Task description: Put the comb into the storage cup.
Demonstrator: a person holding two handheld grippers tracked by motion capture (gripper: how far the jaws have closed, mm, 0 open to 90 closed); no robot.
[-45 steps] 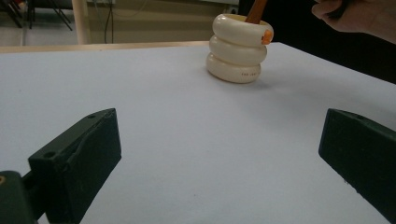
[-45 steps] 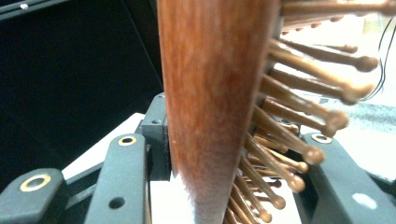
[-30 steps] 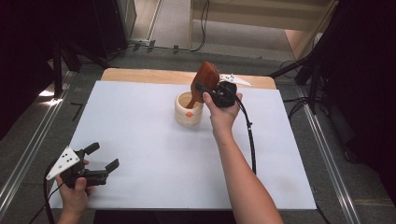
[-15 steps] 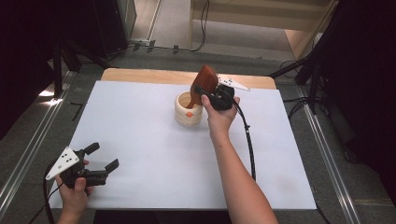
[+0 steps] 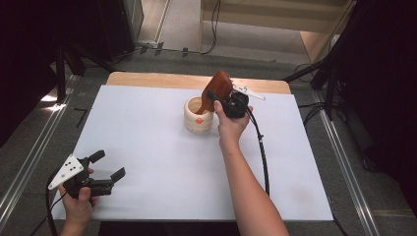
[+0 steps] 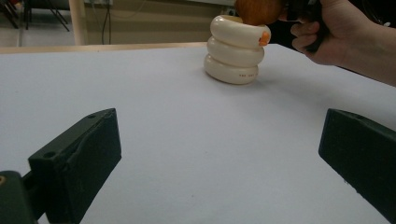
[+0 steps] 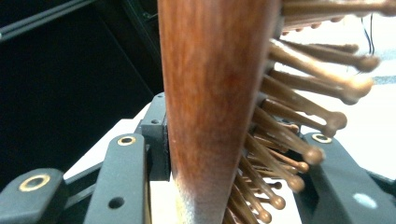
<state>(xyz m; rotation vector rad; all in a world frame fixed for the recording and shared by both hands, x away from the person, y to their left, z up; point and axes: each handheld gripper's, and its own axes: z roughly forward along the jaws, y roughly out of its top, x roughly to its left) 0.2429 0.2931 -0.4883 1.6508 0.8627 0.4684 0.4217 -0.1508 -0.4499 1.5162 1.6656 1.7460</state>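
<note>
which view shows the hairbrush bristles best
The right gripper view: the wooden hairbrush sits close up between the jaws, its ball-tipped bristles plainly visible. The high view shows its red-brown back tilted over the cream holder, no bristles. The left gripper view catches a blurred edge at the top.

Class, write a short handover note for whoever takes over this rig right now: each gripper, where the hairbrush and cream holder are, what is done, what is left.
Right gripper: shut on the wooden hairbrush, handle end down in the cream ringed holder.
Left gripper: open, holding nothing, near the table's front left corner.
Done: brush picked up and brought to the holder.
Left: probably lower the brush in, release, withdraw.
</note>
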